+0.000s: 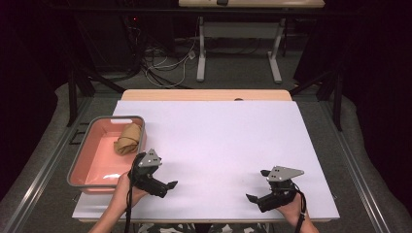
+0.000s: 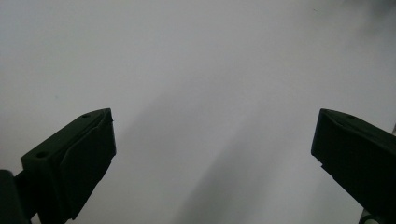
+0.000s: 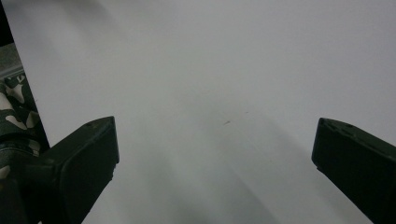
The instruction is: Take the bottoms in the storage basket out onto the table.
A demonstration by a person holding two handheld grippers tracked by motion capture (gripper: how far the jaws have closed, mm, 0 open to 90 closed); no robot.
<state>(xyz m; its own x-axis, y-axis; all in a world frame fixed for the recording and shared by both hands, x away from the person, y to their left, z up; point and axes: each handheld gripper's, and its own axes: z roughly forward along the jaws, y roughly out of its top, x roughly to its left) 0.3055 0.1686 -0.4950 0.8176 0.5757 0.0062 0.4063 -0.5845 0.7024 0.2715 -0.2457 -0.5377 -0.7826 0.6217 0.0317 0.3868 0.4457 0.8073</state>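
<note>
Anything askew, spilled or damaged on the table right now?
Nothing stands out. The tan bundle lies inside the pink bin against its far right wall; left gripper and right gripper hang open and hold nothing.

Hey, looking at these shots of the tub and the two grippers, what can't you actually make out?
- What the brown bundle in the pink tub really is: too small and soft in the high view.
- The tub's near corner: hidden behind the left gripper in the high view.
- The person's forearms: cut off by the high view's bottom edge.
- The right gripper fingers: cut by the right gripper view's edges.
</note>
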